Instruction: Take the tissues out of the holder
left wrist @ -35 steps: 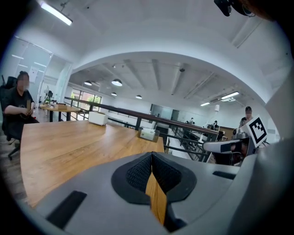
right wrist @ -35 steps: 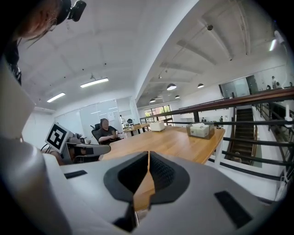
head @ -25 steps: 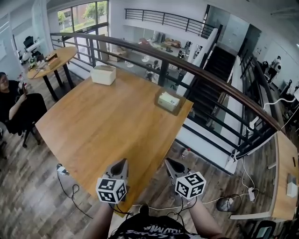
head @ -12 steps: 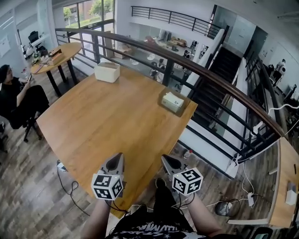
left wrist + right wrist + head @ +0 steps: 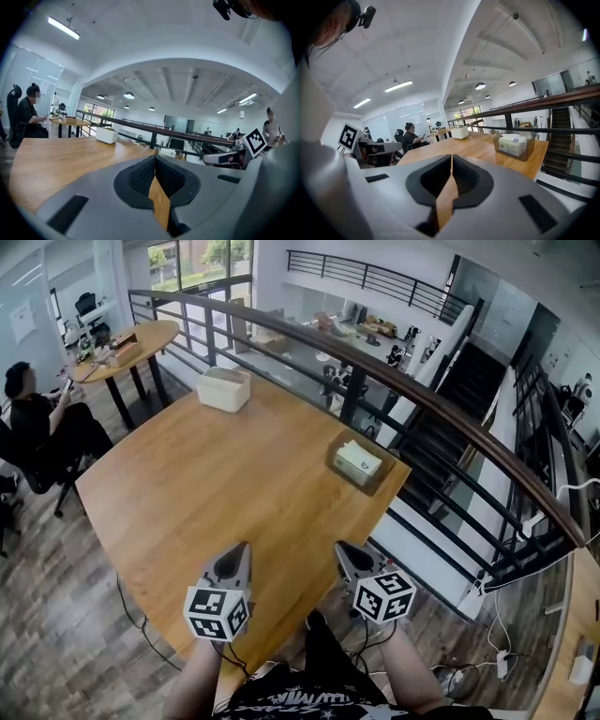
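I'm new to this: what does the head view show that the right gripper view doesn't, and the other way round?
Only the head view: the right gripper seen from above, with its marker cube.
Only the right gripper view: the ceiling lights, and that gripper's fingers close up, pressed together with nothing between them.
Both: the wooden table, the tissue holder near its edge, and the white box at the far end.

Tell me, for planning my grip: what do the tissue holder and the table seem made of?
Tissue holder: likely tinted clear plastic, glossy; the tissue pack shows through its walls. Table: wood or wood veneer, smooth satin finish; warm brown with faint grain.
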`<action>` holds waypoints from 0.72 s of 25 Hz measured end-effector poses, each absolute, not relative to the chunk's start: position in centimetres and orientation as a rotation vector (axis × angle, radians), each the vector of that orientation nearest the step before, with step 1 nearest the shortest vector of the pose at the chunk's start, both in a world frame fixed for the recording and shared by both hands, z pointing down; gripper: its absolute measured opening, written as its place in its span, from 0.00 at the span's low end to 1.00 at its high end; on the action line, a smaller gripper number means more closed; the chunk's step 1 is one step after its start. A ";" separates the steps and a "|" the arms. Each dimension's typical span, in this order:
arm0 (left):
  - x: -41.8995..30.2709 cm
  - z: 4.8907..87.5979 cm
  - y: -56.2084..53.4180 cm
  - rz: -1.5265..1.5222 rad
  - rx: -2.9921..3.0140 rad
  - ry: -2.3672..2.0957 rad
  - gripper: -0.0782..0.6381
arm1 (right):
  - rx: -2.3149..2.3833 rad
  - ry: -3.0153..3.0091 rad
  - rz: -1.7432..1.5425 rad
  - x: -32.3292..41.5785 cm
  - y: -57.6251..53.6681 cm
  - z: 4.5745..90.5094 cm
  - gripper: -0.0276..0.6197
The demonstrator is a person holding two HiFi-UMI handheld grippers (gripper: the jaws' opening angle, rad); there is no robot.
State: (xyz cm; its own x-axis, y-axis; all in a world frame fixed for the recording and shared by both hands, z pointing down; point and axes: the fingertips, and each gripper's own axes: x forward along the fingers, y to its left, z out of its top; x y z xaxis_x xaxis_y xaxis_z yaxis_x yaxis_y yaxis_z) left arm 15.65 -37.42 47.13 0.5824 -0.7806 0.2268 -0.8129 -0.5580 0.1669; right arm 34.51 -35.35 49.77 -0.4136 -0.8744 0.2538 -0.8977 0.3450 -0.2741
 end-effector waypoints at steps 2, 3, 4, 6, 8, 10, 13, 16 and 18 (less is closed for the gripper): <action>16.9 47.2 -39.2 0.182 2.560 -1.319 0.13 | 1.662 -2.519 0.577 36.0 -37.3 49.9 0.07; 17.4 47.3 -40.2 0.187 2.556 -1.331 0.13 | 1.662 -2.515 0.579 36.7 -38.3 50.0 0.07; 17.8 47.5 -41.1 0.191 2.549 -1.345 0.13 | 1.660 -2.512 0.583 37.3 -39.3 50.1 0.07; 18.9 47.8 -42.8 0.190 2.536 -1.364 0.13 | 1.648 -2.511 0.584 38.5 -41.0 50.2 0.07; 20.2 47.9 -44.4 0.184 2.525 -1.367 0.13 | 1.631 -2.508 0.572 39.8 -42.5 50.3 0.07; 21.7 48.1 -45.8 0.185 2.514 -1.373 0.13 | 1.625 -2.503 0.571 41.4 -43.9 50.5 0.07; 24.0 47.9 -47.3 0.188 2.512 -1.372 0.13 | 1.624 -2.504 0.580 43.7 -45.5 50.6 0.07; 26.2 47.7 -48.5 0.205 2.525 -1.367 0.13 | 1.621 -2.512 0.581 45.8 -46.9 50.5 0.07; 27.4 47.5 -49.1 0.214 2.527 -1.368 0.13 | 1.627 -2.515 0.587 47.0 -47.9 50.4 0.07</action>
